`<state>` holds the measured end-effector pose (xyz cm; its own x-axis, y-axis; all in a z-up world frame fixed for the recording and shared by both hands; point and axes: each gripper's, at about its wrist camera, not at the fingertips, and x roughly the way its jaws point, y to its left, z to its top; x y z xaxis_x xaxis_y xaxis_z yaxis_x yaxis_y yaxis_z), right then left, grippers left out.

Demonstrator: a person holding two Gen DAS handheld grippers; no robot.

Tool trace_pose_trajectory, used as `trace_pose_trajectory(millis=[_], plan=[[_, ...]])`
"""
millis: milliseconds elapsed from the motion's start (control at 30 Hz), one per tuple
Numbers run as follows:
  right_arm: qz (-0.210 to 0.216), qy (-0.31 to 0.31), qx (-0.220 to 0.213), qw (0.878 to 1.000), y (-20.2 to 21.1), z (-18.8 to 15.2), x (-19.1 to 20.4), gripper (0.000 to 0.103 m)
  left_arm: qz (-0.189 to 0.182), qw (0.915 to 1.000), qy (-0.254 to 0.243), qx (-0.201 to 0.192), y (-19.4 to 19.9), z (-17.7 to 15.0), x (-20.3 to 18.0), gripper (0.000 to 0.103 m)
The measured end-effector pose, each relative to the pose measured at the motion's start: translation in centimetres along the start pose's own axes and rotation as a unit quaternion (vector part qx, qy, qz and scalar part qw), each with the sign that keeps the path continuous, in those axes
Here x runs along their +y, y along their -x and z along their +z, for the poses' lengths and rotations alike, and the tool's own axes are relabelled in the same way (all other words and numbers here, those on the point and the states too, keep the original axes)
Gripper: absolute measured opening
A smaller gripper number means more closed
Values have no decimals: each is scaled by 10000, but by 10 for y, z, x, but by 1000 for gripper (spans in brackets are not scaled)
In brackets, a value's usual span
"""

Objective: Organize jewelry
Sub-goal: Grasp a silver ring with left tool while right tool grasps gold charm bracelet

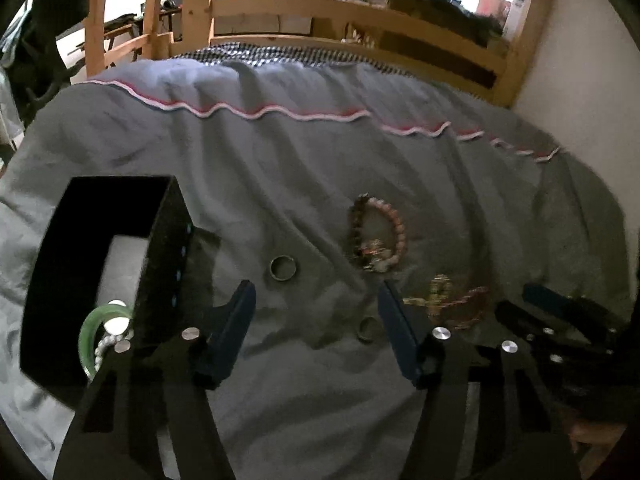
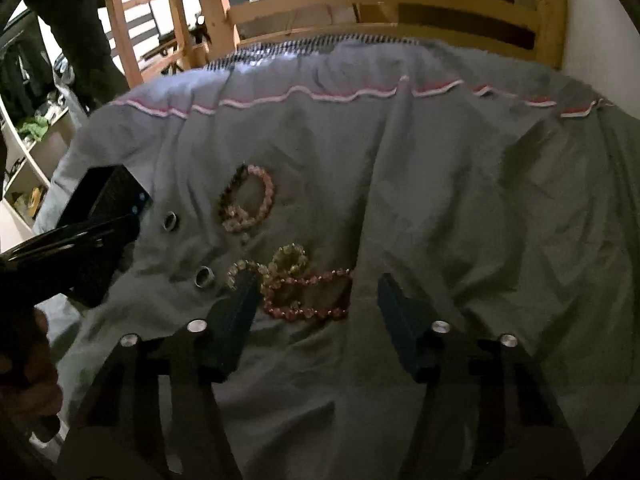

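- Left hand-held gripper [image 1: 316, 300], lower centre of the left wrist view: fingers spread wide, nothing between them, over the grey bedspread [image 1: 280, 168].
- Black box [image 1: 160, 248] at lower left of that view, open-topped; inside it a green bangle [image 1: 90, 330] and a white bead strand [image 1: 106, 346], partly hidden by the gripper frame.
- One ring [image 1: 283, 267] lies on the bedspread just above the left finger tip; a second ring [image 1: 368, 328] sits just beside the right finger, on its inner side.
- Pink-and-dark bead bracelets [image 1: 378, 234] lie in a loop right of centre; a gold-and-pink bead tangle [image 1: 456, 300] lies lower right, blurred.
- Right hand-held gripper [image 2: 318, 284], lower centre of the right wrist view: fingers apart, holding nothing. The pink bead strand [image 2: 308, 300] lies between them, and its gold bead end meets the left finger tip.
- Wooden bed frame [image 2: 360, 0] across the top of both views.
- Frames are dim and motion-blurred; finer bead detail is unreadable.
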<state>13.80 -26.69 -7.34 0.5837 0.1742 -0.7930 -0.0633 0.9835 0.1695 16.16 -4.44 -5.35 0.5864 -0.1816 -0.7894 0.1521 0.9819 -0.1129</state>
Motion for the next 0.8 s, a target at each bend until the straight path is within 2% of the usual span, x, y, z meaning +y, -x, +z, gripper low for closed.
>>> trace_pose_trajectory(millis=[133,300,400,500,567,600,633,667,733,800], plan=[[290,101,-1,9995,-13,2,8,52,57,9997,174,140,-29,1,9,57],[308,219,124,9992,-36,6,16,52,215,9991,268,254,-56,7,13,56],[167,346,204,9991,-52,7,22,39,235,9985,352,351,-69,10,16,51],[112,250,309,9991,-66,10,20,38,196,9982,389,423,-72,9,17,43],[201,64,368,9991,-73,10,16,33,80,9981,373,478,-72,7,17,24],[263,10,355,9990,-73,10,15,30,22,9980,386,508,-71,5,17,20],[293,-5,343,9990,-72,10,15,22,-20,9978,405,526,-69,4,17,20],[339,-19,313,9989,-70,11,16,20,-66,9976,433,537,-69,4,16,20],[422,-62,182,9989,-62,14,16,9,-155,9971,478,564,-67,3,18,20],[472,-83,34,9988,-54,17,18,9,-234,9968,496,582,-61,-1,19,20]])
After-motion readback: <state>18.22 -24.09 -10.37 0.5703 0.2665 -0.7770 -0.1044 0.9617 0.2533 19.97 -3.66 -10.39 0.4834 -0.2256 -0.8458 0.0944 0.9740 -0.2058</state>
